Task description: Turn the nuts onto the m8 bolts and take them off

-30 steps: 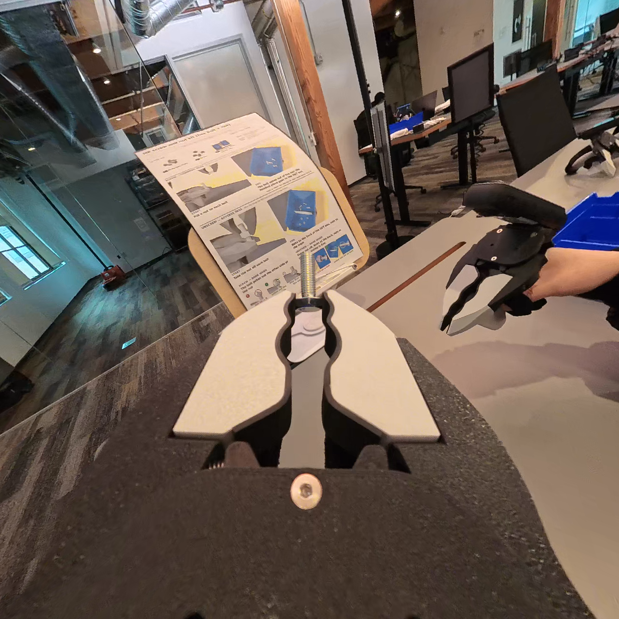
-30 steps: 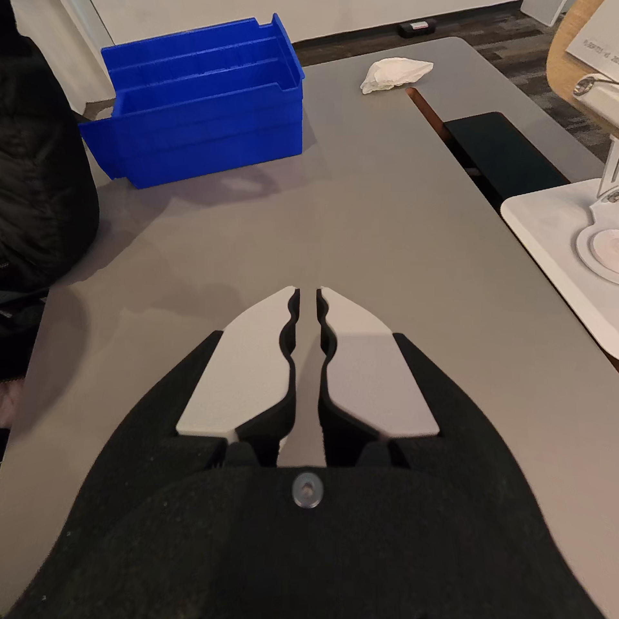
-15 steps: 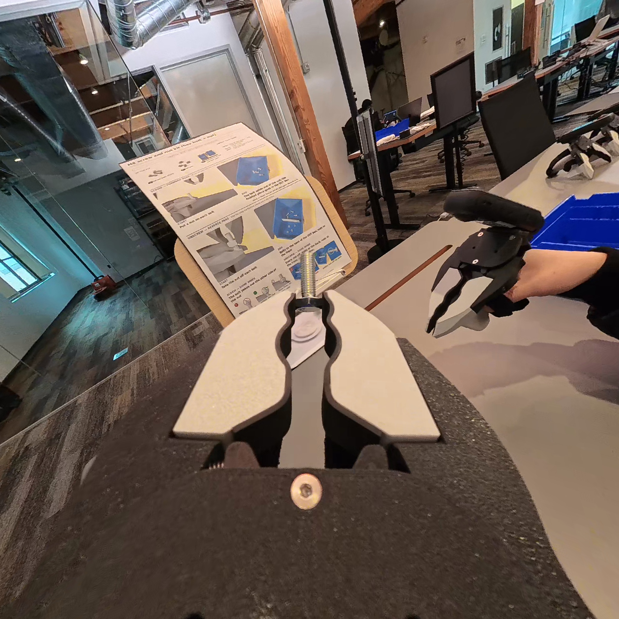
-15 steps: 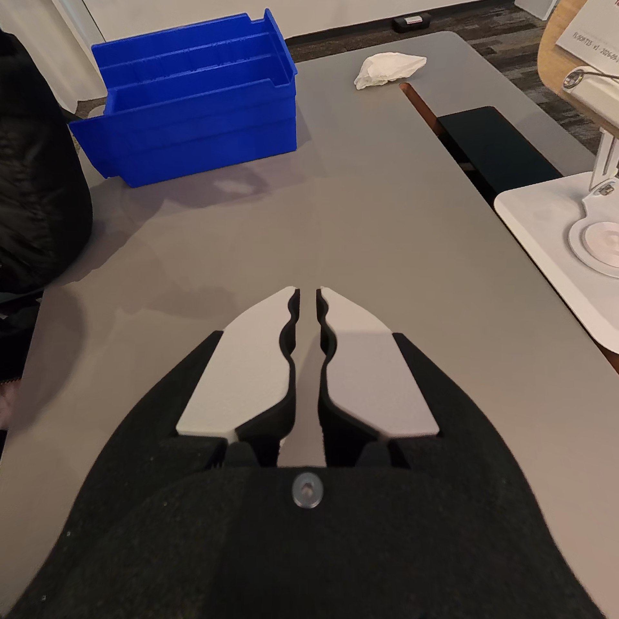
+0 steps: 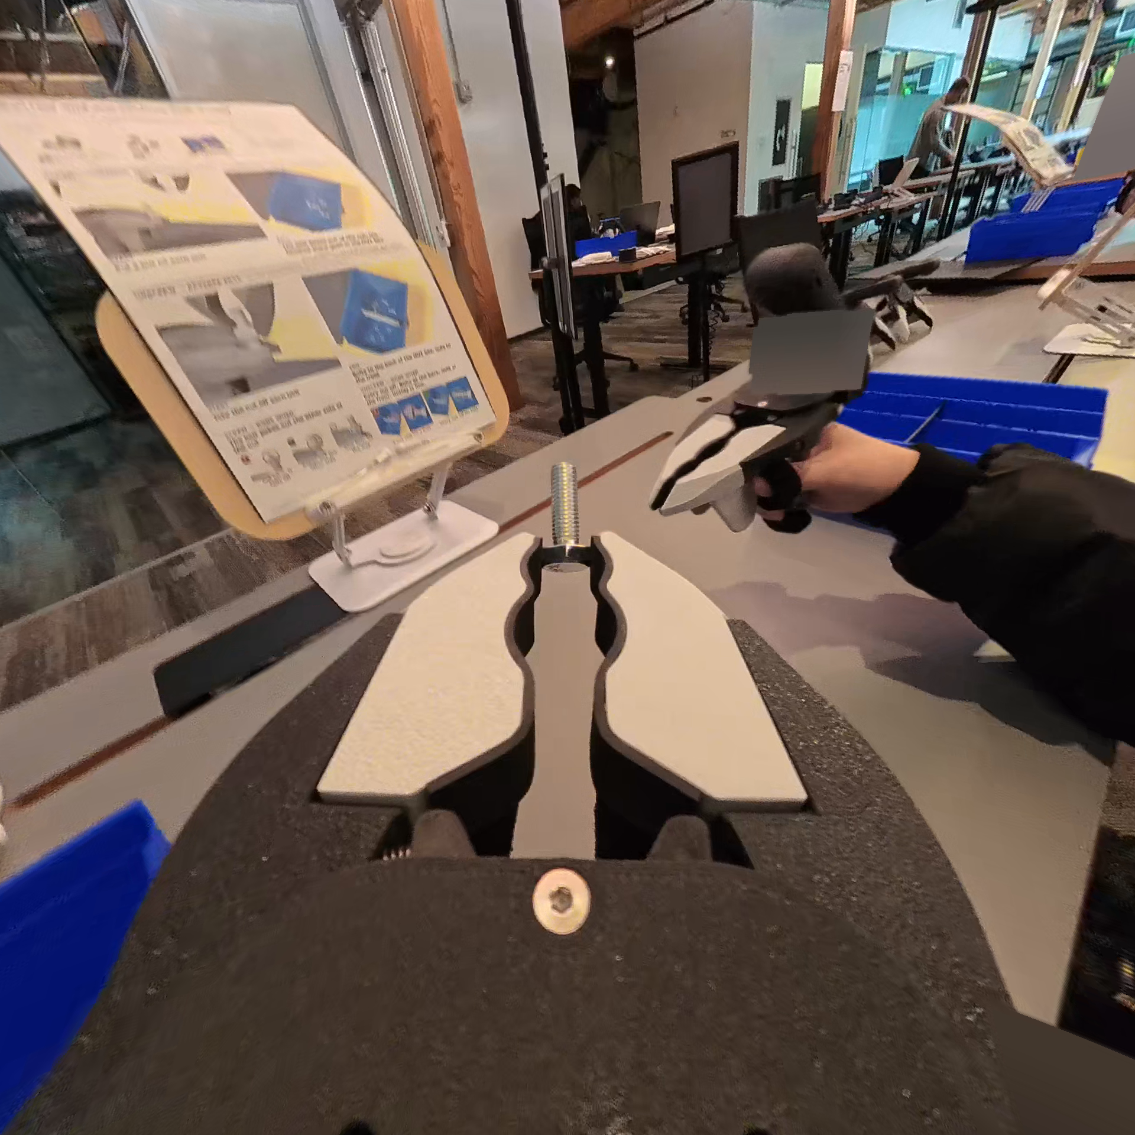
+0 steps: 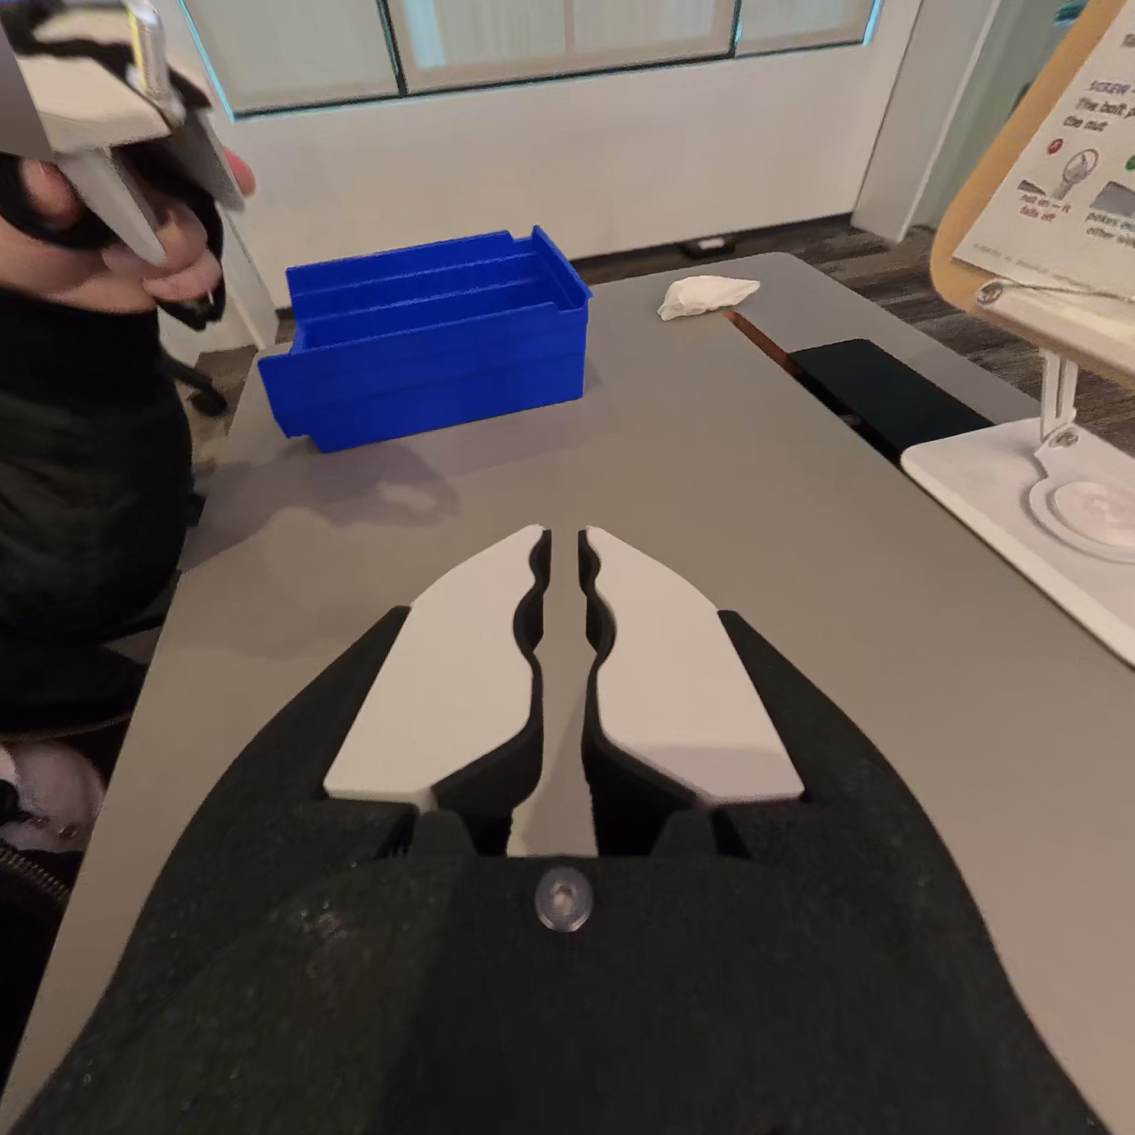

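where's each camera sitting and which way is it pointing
Left wrist view: on the left tool, looking along its fingers across the grey table toward the office; they clamp the head of a silver threaded bolt; the right tool and a hand show too.
Right wrist view: on the right tool, facing a blue plastic bin; fingers slightly apart, nothing between.
Shared: table, both tools, the illustrated instruction sheet on a stand.

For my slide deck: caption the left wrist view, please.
Left gripper clamps an upright bolt by its head; the empty right gripper hovers nearby.
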`<state>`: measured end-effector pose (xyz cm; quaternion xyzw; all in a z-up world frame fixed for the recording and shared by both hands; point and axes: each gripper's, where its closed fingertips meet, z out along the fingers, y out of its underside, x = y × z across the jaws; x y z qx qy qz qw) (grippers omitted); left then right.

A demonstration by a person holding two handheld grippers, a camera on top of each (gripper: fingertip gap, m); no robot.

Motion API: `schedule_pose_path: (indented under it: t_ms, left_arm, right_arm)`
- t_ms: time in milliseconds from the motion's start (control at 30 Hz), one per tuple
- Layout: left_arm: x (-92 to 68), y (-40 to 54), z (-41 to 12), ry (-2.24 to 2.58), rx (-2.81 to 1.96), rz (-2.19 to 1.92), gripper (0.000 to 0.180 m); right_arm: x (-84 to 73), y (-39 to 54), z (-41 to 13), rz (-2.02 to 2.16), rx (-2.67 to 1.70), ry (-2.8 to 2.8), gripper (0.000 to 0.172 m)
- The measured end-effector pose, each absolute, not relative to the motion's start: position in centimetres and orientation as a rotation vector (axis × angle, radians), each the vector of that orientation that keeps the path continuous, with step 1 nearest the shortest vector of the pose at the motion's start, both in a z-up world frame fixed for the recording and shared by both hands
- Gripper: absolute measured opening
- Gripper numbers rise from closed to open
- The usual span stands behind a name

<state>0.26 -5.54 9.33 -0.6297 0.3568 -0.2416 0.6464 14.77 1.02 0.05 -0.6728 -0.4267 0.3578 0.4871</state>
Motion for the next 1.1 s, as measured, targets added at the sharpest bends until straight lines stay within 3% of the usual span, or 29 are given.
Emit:
schedule_pose_path:
  t_ms: [200, 467, 667, 1100]
  left_arm:
    - [0.0, -7.6, 4.7, 0.814, -1.454, -0.688, 0.015]
    - [-1.0, -9.2, 4.3, 0.786, -1.422, -0.73, 0.014]
    - [-3.1, -9.4, 4.7, 0.749, -1.427, -0.711, 0.014]
    - [0.2, -11.5, 4.1, 0.967, -1.417, -0.817, 0.014]
  right_arm:
    - [14.3, -1.3, -5.5, 0.792, -1.865, -0.967, 0.006]
    - [10.7, -2.4, -1.3, 0.761, -1.869, -0.976, 0.007]
    - [9.8, -4.4, -1.0, 0.78, -1.841, -1.075, 0.01]
    - [3.1, -11.9, 6.5, 0.907, -1.374, -1.519, 0.026]
